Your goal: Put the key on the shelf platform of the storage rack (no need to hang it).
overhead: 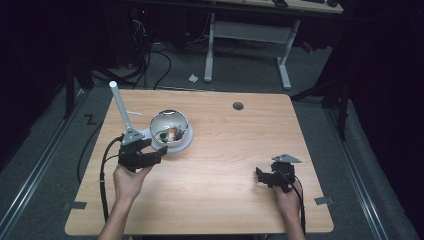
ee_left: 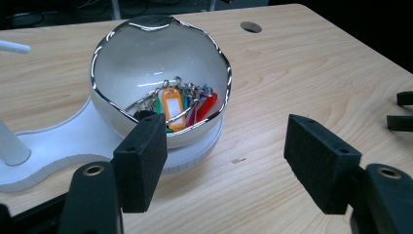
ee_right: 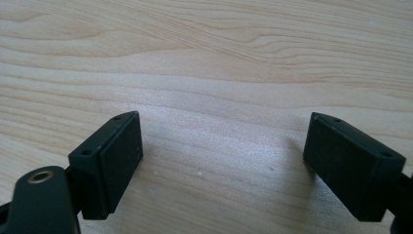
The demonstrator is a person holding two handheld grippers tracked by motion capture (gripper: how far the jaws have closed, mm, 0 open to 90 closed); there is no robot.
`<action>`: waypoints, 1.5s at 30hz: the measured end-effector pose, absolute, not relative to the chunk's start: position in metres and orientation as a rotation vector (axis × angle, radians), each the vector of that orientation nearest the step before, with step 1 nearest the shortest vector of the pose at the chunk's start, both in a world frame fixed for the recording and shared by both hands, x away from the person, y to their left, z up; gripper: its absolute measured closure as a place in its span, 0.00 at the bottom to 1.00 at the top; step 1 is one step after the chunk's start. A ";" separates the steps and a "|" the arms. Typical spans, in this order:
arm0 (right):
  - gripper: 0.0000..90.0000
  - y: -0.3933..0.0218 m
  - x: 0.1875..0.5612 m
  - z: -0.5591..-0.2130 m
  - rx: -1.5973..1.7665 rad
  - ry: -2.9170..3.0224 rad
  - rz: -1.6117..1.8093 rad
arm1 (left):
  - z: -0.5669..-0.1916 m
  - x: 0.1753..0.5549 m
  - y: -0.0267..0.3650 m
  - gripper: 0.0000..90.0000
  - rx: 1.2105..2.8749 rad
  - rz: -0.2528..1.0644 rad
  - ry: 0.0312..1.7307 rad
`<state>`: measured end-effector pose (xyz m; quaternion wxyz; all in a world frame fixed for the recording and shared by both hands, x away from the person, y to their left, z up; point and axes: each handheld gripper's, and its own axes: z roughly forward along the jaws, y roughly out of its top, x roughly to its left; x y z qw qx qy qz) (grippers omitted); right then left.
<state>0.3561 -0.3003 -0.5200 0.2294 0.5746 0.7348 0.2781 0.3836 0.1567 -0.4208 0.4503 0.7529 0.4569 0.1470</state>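
Note:
A shiny metal bowl [overhead: 169,126] [ee_left: 146,63] sits on a white stand base [overhead: 186,141] [ee_left: 73,141] with an upright white post [overhead: 120,105]. Inside the bowl lie several key tags [ee_left: 181,105] in orange, red, green and blue on metal rings. My left gripper [overhead: 156,152] [ee_left: 226,161] is open just in front of the bowl with nothing between its jaws. My right gripper [overhead: 260,175] [ee_right: 224,165] rests low over bare wood at the right, open and empty.
The wooden table [overhead: 225,150] has a round cable hole [overhead: 238,106] [ee_left: 251,27] near its far edge. The right gripper's jaw tips show at the right edge of the left gripper view. A desk frame and cables stand on the floor beyond.

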 end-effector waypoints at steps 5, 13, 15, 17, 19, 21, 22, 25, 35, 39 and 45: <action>0.16 -0.300 0.356 -0.520 1.582 2.022 0.765 | -0.423 0.380 0.157 0.36 1.865 0.358 1.132; 0.16 -0.300 0.356 -0.520 1.582 2.022 0.765 | -0.432 0.376 0.154 0.36 1.884 0.350 1.138; 0.16 -0.300 0.356 -0.520 1.582 2.022 0.765 | -0.434 0.375 0.154 0.36 1.882 0.347 1.140; 0.16 -0.300 0.356 -0.520 1.582 2.022 0.765 | -0.435 0.374 0.154 0.36 1.880 0.347 1.140; 0.16 -0.300 0.356 -0.520 1.582 2.022 0.765 | -0.436 0.373 0.153 0.36 1.876 0.341 1.141; 0.16 -0.300 0.356 -0.520 1.582 2.022 0.765 | -0.438 0.372 0.153 0.36 1.875 0.332 1.140; 0.16 -0.300 0.356 -0.520 1.581 2.021 0.765 | -0.439 0.372 0.152 0.36 1.879 0.331 1.140; 0.16 -0.300 0.356 -0.520 1.582 2.021 0.765 | -0.441 0.372 0.151 0.36 1.878 0.321 1.147; 0.16 -0.300 0.356 -0.520 1.582 2.021 0.765 | -0.449 0.371 0.144 0.36 1.891 0.289 1.147; 0.16 -0.300 0.356 -0.520 1.582 2.021 0.765 | -0.453 0.371 0.141 0.36 1.898 0.277 1.145; 0.16 -0.300 0.356 -0.520 1.582 2.021 0.765 | -0.458 0.371 0.136 0.36 1.910 0.256 1.143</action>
